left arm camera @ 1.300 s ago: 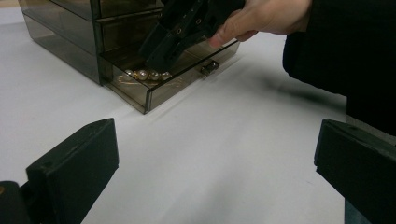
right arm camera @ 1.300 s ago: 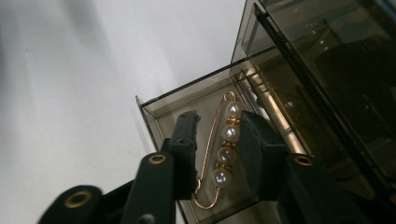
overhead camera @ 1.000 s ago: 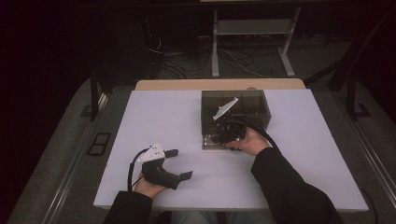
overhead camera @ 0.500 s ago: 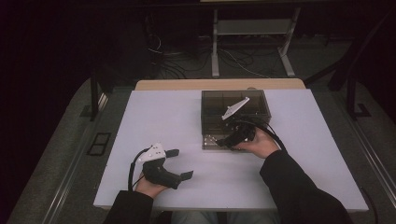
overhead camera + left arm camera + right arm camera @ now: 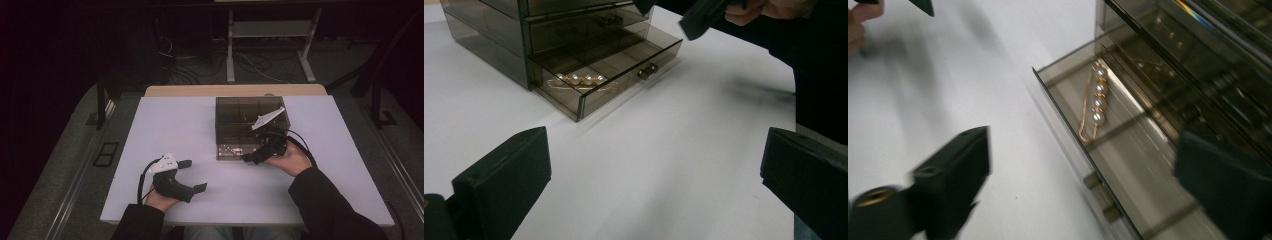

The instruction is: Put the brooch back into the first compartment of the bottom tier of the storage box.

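A smoky clear drawer box (image 5: pixel 250 117) stands right of the table's middle, its bottom drawer (image 5: pixel 230 151) pulled out. In that drawer (image 5: pixel 1128 150) lies a gold pin with pearls (image 5: pixel 1096 102), also seen in the left gripper view (image 5: pixel 579 80). My right gripper (image 5: pixel 255 150) hovers at the drawer's front right. Its jaws have just been opening and stand wide, pressing on nothing (image 5: pixel 1088 175), with the drawer's knob (image 5: pixel 1098 192) ahead between them. My left gripper (image 5: pixel 194 175) rests open on the table's front left, aimed at the box (image 5: pixel 654 175).
The white table top (image 5: pixel 165 125) has bare room left of and in front of the box. A wooden strip (image 5: pixel 200 91) runs along the far edge. Cables and a metal stand (image 5: pixel 230 55) sit on the dark floor beyond.
My right hand has drawn slightly right and back from the drawer front, and its jaws have spread. The left hand and gripper have stayed put.
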